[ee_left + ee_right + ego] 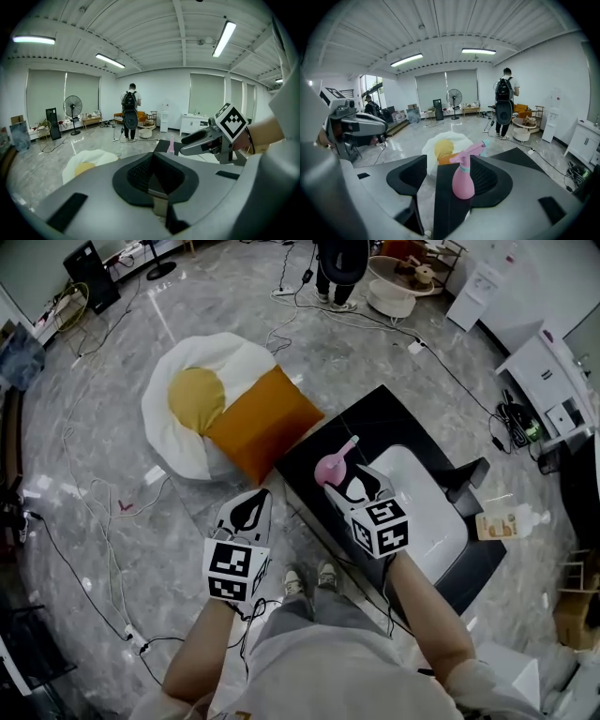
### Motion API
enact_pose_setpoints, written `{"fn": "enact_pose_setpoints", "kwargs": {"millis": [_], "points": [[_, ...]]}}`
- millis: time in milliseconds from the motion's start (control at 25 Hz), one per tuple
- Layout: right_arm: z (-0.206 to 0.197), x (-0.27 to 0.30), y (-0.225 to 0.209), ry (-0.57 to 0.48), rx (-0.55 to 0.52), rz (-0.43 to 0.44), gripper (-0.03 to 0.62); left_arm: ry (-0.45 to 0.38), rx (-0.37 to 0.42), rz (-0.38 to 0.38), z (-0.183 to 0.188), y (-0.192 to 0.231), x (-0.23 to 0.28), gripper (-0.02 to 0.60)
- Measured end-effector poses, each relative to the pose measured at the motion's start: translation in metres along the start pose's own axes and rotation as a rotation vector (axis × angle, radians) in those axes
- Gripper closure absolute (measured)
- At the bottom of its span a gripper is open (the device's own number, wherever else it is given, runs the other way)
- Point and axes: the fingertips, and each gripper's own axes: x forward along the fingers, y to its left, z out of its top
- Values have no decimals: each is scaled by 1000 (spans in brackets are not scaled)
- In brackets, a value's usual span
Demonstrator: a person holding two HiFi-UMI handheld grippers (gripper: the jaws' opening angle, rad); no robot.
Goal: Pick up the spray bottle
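The pink spray bottle (330, 468) stands upright at the near left corner of the black table (375, 418), its trigger head pointing away from the person. The right tool (358, 486) is right at it. In the right gripper view its jaws are apart and the bottle (463, 180) stands between them, close against the right-hand jaw and well clear of the other; the pads are not clamped on it. The left tool (248, 512) hangs off the table's left side over the marble floor, level with the right one. In the left gripper view its jaws (152, 176) are pressed together with nothing between them.

Just behind the bottle, a white basin (427, 512) is let into the tabletop. Nothing stands between the right tool and the bottle.

To the left of the table, an orange cushion (262, 423) lies with one corner touching the table's edge, and it rests partly on a large fried-egg cushion (169, 427), white with a yellow yolk. Loose cables (94, 512) trail across the floor on the left, and more run toward the far side of the room. There a person with a backpack (130, 115) stands facing away, near a low round table (394, 296) loaded with small items. A pedestal fan (72, 105) stands by the window blinds. White cabinets (548, 367) line the right wall.
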Motion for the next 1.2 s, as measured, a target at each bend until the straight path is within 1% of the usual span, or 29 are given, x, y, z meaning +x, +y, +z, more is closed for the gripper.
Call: {"fn": "enact_pose_setpoints", "kwargs": {"millis": [320, 480, 680, 720, 840, 1000, 1200], "points": [[-30, 48, -28, 86, -21, -8, 298, 60, -12, 20, -18, 4, 32, 563], [-36, 62, -37, 85, -47, -18, 298, 98, -6, 34, -30, 8, 39, 563], [-36, 74, -42, 55, -66, -28, 299, 150, -27, 53, -54, 9, 37, 563], [-36, 75, -44, 49, -68, -36, 304, 157, -32, 57, -57, 8, 36, 563], [-33, 77, -50, 33, -72, -49, 402, 166, -58, 85, -64, 10, 32, 563], [-23, 71, -51, 18, -81, -17, 430, 153, -87, 125, -60, 15, 28, 563], [6, 46, -44, -28, -101, 26, 431, 111, -62, 159, -36, 23, 18, 563]]}}
